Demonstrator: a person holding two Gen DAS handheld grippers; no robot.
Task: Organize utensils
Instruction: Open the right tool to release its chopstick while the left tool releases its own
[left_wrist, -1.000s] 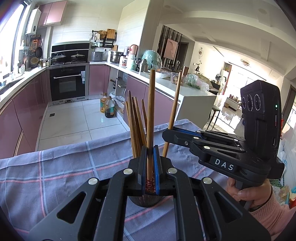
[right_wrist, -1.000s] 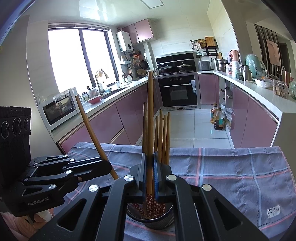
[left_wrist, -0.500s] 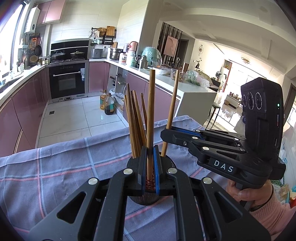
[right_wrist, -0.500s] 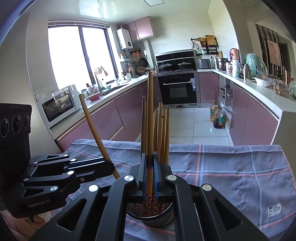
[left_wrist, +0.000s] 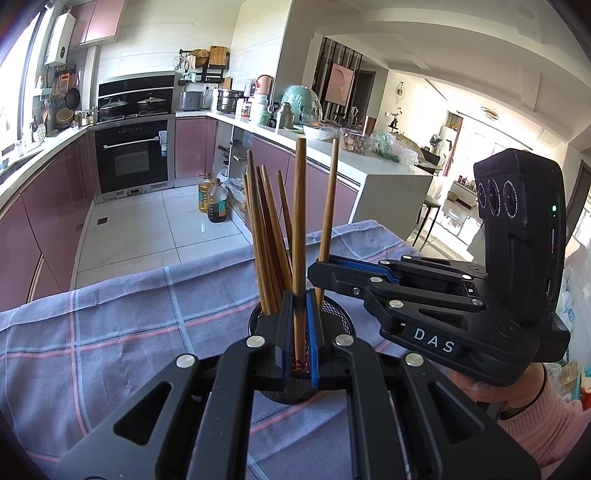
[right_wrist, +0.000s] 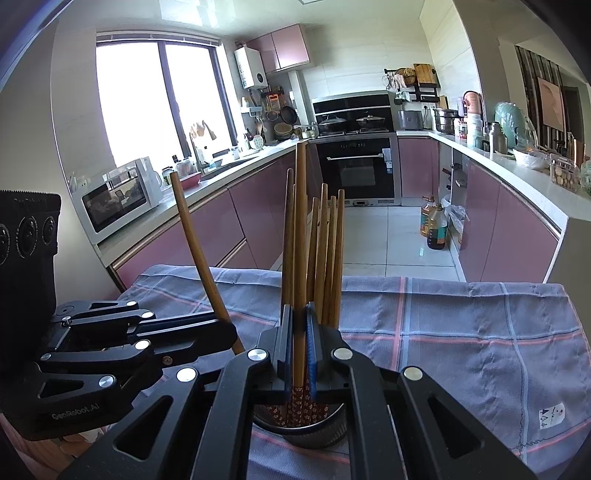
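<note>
While both grippers hang over the mesh utensil cup (left_wrist: 334, 314) on the checked cloth (left_wrist: 110, 332), each is clenched on one chopstick. The left gripper (left_wrist: 300, 332) pinches its upright chopstick (left_wrist: 299, 221) low between blue pads, patterned tip inside the cup. The right gripper (right_wrist: 299, 347) likewise clamps its chopstick (right_wrist: 300, 240) just above the cup, beside the other chopsticks (right_wrist: 328, 258) standing there.

Bright daylight is being let in thru a large dark-framed window (right_wrist: 155, 99); glossy mauve kitchen cabinets (right_wrist: 506, 229) w/ white counters are being lit, and pale floor tiles (left_wrist: 147, 229) are being glared on.
</note>
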